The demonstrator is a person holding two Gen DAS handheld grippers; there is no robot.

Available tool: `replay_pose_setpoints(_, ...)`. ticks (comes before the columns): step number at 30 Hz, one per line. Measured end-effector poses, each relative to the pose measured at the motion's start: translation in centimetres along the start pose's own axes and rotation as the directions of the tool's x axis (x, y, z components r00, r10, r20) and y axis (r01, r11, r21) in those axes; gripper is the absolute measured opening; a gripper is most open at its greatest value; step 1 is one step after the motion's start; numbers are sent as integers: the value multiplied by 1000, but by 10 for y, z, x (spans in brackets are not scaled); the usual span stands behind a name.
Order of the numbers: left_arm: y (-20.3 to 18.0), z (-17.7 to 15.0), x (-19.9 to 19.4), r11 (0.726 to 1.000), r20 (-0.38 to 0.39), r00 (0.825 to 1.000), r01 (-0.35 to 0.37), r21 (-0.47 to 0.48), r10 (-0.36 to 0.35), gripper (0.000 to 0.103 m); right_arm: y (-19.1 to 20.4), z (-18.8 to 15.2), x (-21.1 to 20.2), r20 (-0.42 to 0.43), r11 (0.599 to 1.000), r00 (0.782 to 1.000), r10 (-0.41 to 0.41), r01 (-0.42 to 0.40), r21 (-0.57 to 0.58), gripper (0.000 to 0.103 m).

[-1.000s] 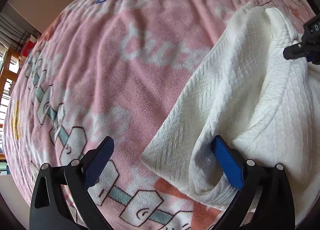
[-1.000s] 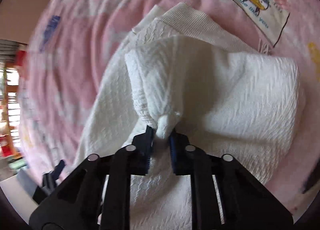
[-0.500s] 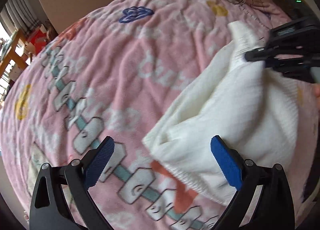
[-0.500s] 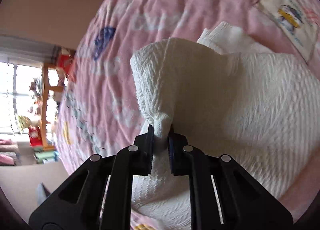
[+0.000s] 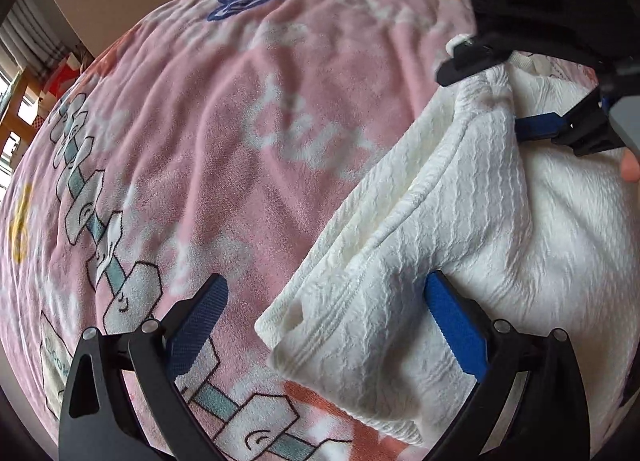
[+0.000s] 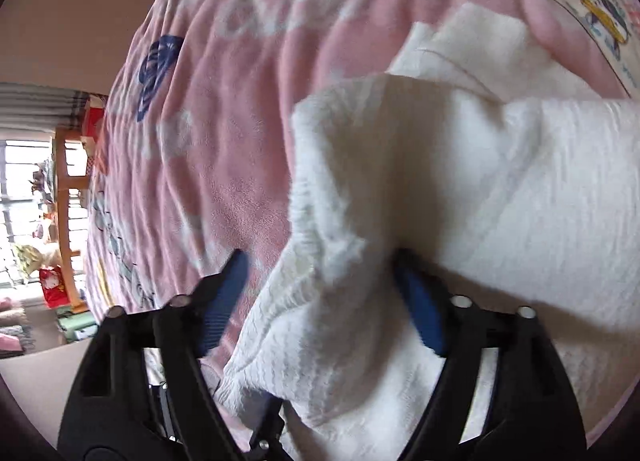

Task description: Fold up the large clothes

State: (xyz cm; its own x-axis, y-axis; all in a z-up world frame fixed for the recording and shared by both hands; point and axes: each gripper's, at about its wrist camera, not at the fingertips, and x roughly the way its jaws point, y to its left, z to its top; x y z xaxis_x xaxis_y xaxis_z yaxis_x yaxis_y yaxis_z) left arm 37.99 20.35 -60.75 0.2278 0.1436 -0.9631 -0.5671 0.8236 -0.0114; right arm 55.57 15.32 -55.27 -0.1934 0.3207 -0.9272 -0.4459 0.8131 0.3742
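- One white, waffle-textured knit garment [image 5: 460, 229] is seen lying folded over itself on a bed covered by a pink fleece blanket [image 5: 200, 133] printed with cartoon shapes and pale lettering.
- A ribbed hem band is visible at the garment's near corner.
- The left hand-held gripper [image 5: 326, 315] is spread wide, its two blue textured pads on either side of that corner without pinching it.
- The right hand-held gripper [image 6: 322, 297] is likewise held wide apart, with a bunched fold of the garment lying loose between its two blue pads.
- Two black grippers are counted in all.
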Motion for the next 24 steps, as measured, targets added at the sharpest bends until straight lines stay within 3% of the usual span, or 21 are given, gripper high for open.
replay_pose_setpoints(5, 9, -4, 7, 1000, -17, 1000, 13, -27, -14, 96, 4, 3, 16, 7, 1000, 1000, -28, 28, -10, 81)
replay_pose_setpoints(9, 10, -7, 13, 1000, -28, 999, 17, -6, -17, 97, 11, 3, 24, -10, 996, 999, -36, 35, -83, 88)
replay_pose_setpoints(12, 6, -2, 11, 998, -39, 999, 7, 60, -5, 97, 0, 2, 1, 22, 996, 996, 85, -86, 10, 89)
replay_pose_setpoints(14, 1, 1, 7, 993, -38, 999, 0, 115, 4, 97, -18, -2, -24, 82, 969, 972, 220, -228, 100, 89)
replay_pose_setpoints(15, -1, 3, 4, 990, -41, 999, 0, 139, 6, 96, -30, -8, -41, 122, 938, 945, 304, -320, 136, 88)
replay_pose_setpoints(18, -3, 8, -6, 984, -45, 999, -4, 176, 12, 96, -58, -31, -90, 234, 879, 881, 411, -451, 153, 89)
replay_pose_setpoints(20, -4, 13, -15, 980, -48, 998, -22, 196, 32, 96, -79, -51, -118, 291, 869, 859, 422, -475, 141, 89)
replay_pose_setpoints(24, -2, 23, -42, 981, -29, 999, -37, 188, 44, 95, -121, -99, -148, 390, 883, 843, 371, -451, 134, 88)
